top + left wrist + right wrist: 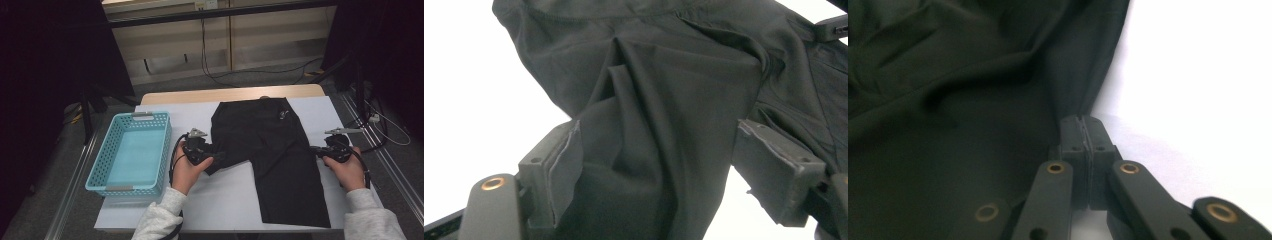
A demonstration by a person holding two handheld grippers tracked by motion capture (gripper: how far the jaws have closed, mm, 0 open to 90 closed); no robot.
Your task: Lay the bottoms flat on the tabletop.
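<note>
Black trousers [270, 145] lie flat on the white table cover [225, 200], waist at the far end, one leg reaching toward the front edge. My left gripper [220, 156] is at the bunched left leg. In the left gripper view its jaws stand wide, and a fold of the black cloth [664, 75] lies between the pads [566, 160]; the left gripper [659, 150] is open. My right gripper [314, 150] sits at the trousers' right edge. In the right gripper view the right gripper [1083, 125] has its jaws pressed together on the hem of the cloth [948, 100].
A light blue plastic basket [102, 155] stands at the left side of the table with nothing in it. White cover shows bare in front of the left hand [185, 175] and along the far right. Cables cross the floor beyond the table.
</note>
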